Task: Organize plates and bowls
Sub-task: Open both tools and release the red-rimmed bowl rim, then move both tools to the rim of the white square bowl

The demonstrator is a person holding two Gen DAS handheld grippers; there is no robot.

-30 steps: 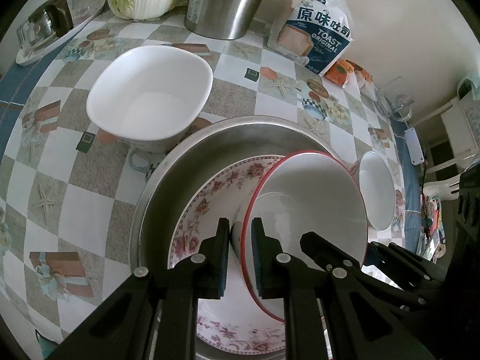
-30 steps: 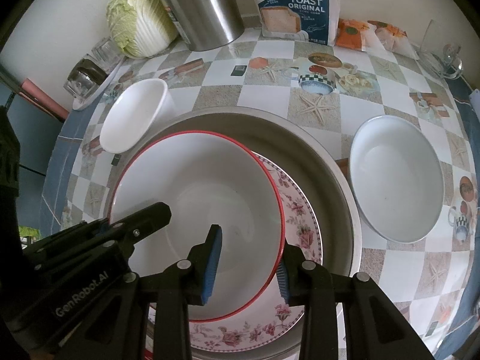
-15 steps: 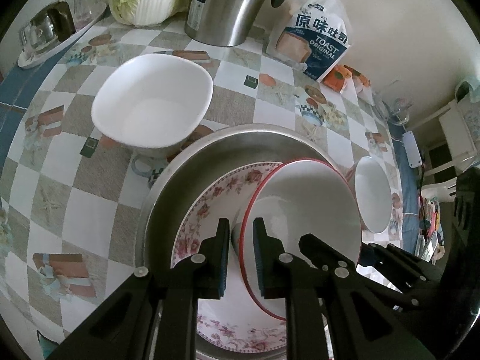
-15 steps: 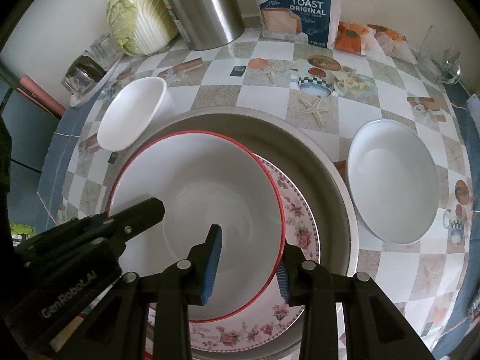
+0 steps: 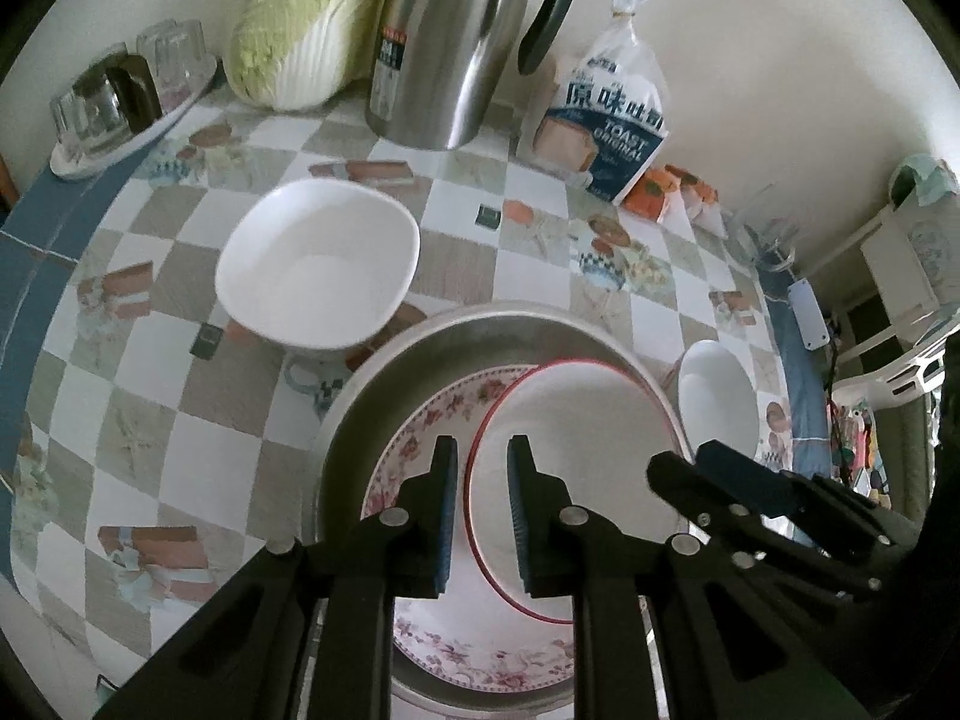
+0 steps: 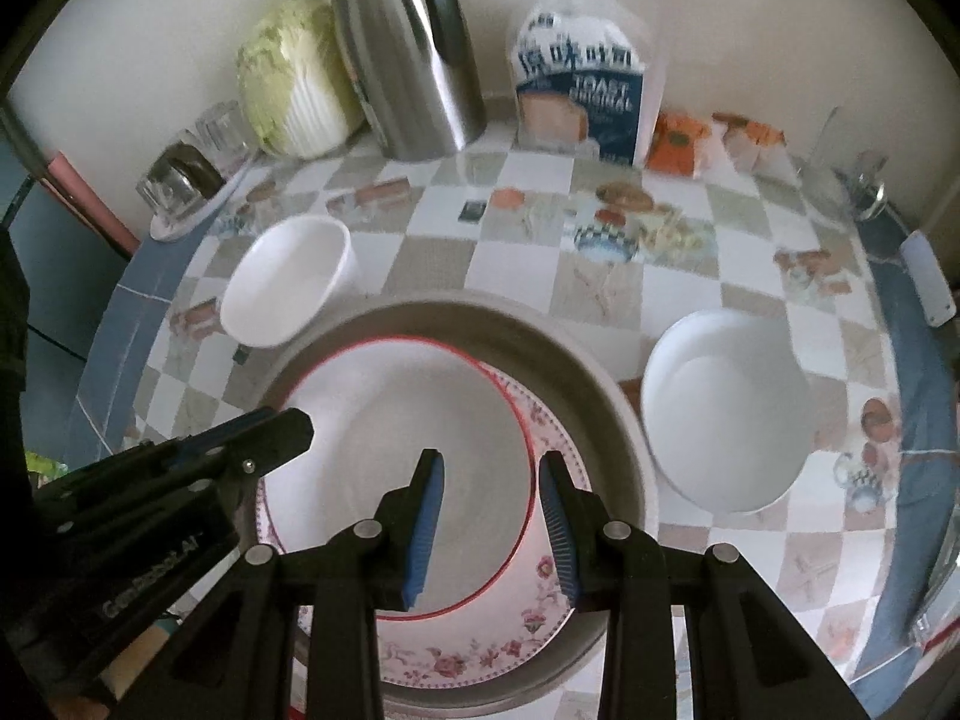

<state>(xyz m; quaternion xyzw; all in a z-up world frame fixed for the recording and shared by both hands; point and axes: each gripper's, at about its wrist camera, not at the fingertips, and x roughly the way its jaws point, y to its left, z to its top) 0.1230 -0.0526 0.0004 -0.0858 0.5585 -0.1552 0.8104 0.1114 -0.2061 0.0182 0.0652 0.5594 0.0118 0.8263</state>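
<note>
Left gripper [image 5: 483, 480] is opening, its jaws around the rim of the white bowl with a red edge [image 5: 576, 450], not squeezing it. Right gripper [image 6: 489, 495] has let go too, holding nothing. That bowl sits on the flowery plate [image 6: 534, 600] inside the big steel basin [image 5: 480, 324]. Next, lift straight up, then fetch the white bowl [image 5: 318, 264] at ten o'clock. Bread bag [image 5: 606, 120] reads "TOAST ORIGINAL".

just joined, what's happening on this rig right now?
A person works two tongs over a steel basin holding a floral plate with a red-rimmed bowl on it. The left tongs straddle the bowl's rim, jaws opening, pads off it. The right tongs straddle the opposite rim, not clearly pressing. Two white bowls sit on the table outside.
</note>
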